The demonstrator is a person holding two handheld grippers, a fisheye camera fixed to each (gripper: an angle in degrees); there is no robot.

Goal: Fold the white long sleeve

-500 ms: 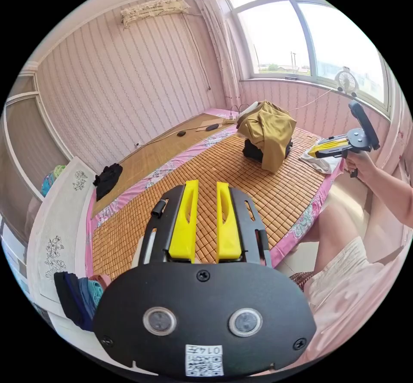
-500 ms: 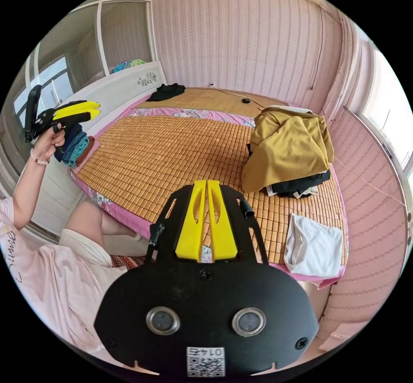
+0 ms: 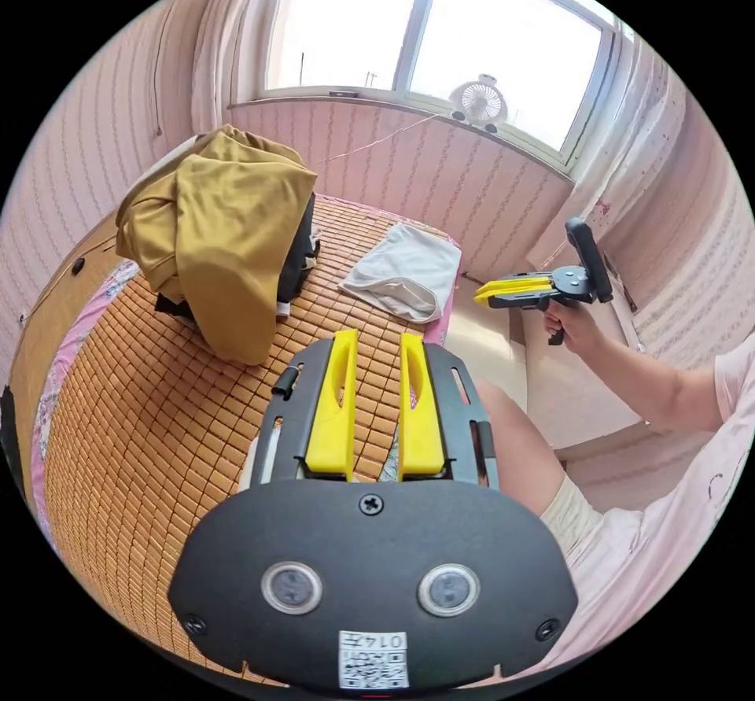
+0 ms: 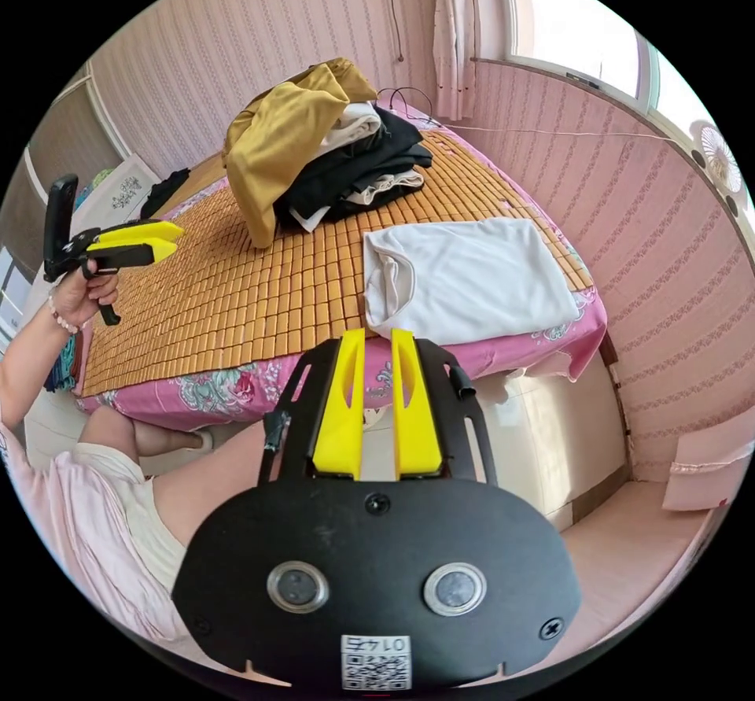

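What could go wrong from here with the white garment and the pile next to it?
The white garment lies at the bed's corner, by the edge, so a pull outward may slide it off. The clothes pile sits close beside it; spreading sleeves could snag or topple it. Neither the left gripper nor the right gripper holds anything.

In the right gripper view, the folded long sleeve (image 4: 464,276) is laid on the bamboo mat (image 4: 236,292) just beyond the right gripper (image 4: 377,339), near the bed's corner. The clothes pile (image 4: 330,142) is set farther off, behind it. The left gripper (image 4: 169,238) is held far to the left, above the mat's edge.
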